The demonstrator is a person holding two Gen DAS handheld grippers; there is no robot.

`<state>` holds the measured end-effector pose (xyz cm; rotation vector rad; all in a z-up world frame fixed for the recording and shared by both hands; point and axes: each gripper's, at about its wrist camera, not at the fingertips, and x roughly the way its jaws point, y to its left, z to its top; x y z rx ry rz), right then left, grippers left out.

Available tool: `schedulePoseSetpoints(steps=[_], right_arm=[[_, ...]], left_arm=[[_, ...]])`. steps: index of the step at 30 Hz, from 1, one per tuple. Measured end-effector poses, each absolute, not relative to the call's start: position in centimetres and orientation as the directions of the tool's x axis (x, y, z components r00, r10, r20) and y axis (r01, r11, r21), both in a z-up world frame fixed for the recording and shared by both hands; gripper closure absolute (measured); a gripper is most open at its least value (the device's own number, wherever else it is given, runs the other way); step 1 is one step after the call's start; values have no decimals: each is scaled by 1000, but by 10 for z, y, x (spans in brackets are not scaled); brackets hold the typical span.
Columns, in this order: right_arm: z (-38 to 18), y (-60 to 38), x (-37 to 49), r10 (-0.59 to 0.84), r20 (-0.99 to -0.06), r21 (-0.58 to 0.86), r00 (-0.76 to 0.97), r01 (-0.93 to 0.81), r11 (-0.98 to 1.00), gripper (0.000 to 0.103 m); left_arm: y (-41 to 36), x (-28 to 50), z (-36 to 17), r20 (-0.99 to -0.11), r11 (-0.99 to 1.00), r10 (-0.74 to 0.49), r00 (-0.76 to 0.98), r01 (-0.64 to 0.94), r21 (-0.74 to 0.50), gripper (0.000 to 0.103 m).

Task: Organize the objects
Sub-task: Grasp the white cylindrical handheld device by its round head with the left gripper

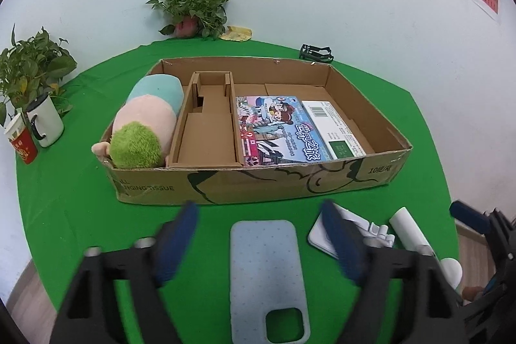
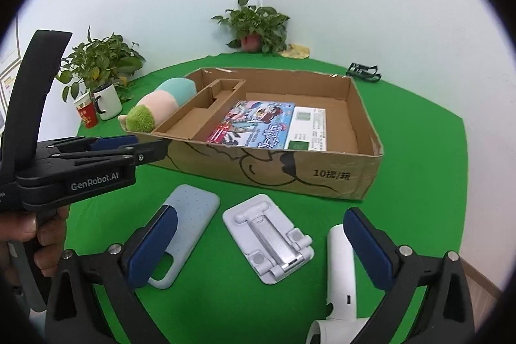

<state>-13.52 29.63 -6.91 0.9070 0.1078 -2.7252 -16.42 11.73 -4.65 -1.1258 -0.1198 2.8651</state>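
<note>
A cardboard box (image 1: 258,182) (image 2: 290,173) on the green table holds a plush toy (image 1: 145,121) (image 2: 154,108) at its left, a cardboard insert (image 1: 206,124) in the middle and a picture book (image 1: 277,131) (image 2: 261,124) at its right. In front of the box lie a pale blue phone case (image 1: 266,266) (image 2: 190,215), a white folding phone stand (image 2: 267,244) (image 1: 325,240) and a white handheld device (image 2: 340,273) (image 1: 409,231). My left gripper (image 1: 259,208) is open above the phone case. My right gripper (image 2: 259,228) is open above the phone stand.
Two potted plants (image 1: 193,8) (image 1: 29,66) stand at the back and the left. A white mug (image 1: 45,121) and a red cup (image 1: 22,141) sit at the left edge. A black clip-like object (image 1: 316,52) lies behind the box.
</note>
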Motion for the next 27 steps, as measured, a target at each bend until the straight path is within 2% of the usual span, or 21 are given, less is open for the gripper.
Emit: schedulePoseSetpoints(steps=[6,11,15,19,22,26,27], right_arm=[[-95,322,-135,-201,-680,69,-705,212,-975,1],[-104,353,-125,-87,-716,33,-693,91,-995,1],[-114,369,-113,-85,-747,64,-660,57,-996,1],[-114,372,-100,-87,-727,72,-681,51,-996,1],[-110,371,-97,-68,-713,44,-698,53,-998,9],[-111,376,-102,-81,-731,55,-678,60,-997,27],[-113,378,-102,-92,-737,67,-669,63,-996,28]], left_arm=[[125,-165,-52,-688,-995,98,-719,-61,-77,9],[139,-166,-59,-703,-988,155,-694,-114,-105,9],[162,-172,-65,-721,-958,283,-633,-225,-178,9],[192,-185,-73,-721,-888,451,-526,-342,-306,9],[214,-194,-80,-723,-842,526,-448,-393,-369,9],[245,-208,-93,-723,-776,609,-326,-433,-459,9],[252,-210,-97,-723,-763,623,-300,-435,-478,9]])
